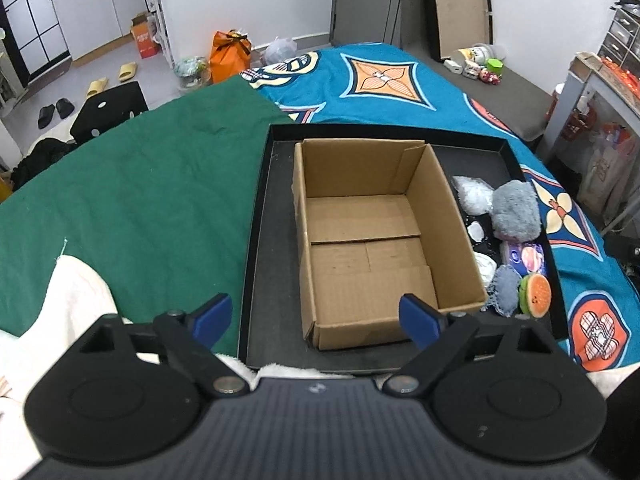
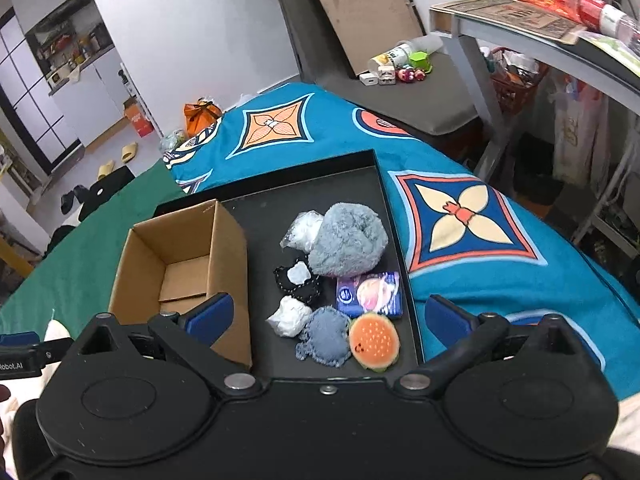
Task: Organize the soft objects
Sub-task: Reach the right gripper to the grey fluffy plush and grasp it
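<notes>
An empty cardboard box [image 1: 368, 236] stands in a black tray [image 1: 264, 240] on the bed; it also shows in the right wrist view [image 2: 180, 264]. Right of the box, in the tray [image 2: 372, 168], lie soft items: a grey fluffy plush [image 2: 348, 240], a clear plastic bag [image 2: 302, 232], a black-and-white piece [image 2: 298, 280], a white wad [image 2: 290, 316], a blue denim pad [image 2: 326, 336], a hamburger plush [image 2: 374, 342] and a purple packet [image 2: 370, 294]. My left gripper [image 1: 316, 320] is open over the box's near end. My right gripper [image 2: 326, 314] is open above the near soft items.
The bed has a green cover [image 1: 140, 184] on the left and a blue patterned blanket [image 2: 480, 216] on the right. A white cloth [image 1: 76, 300] lies at the near left. A grey desk [image 2: 540, 40] stands at the right, with floor clutter beyond the bed.
</notes>
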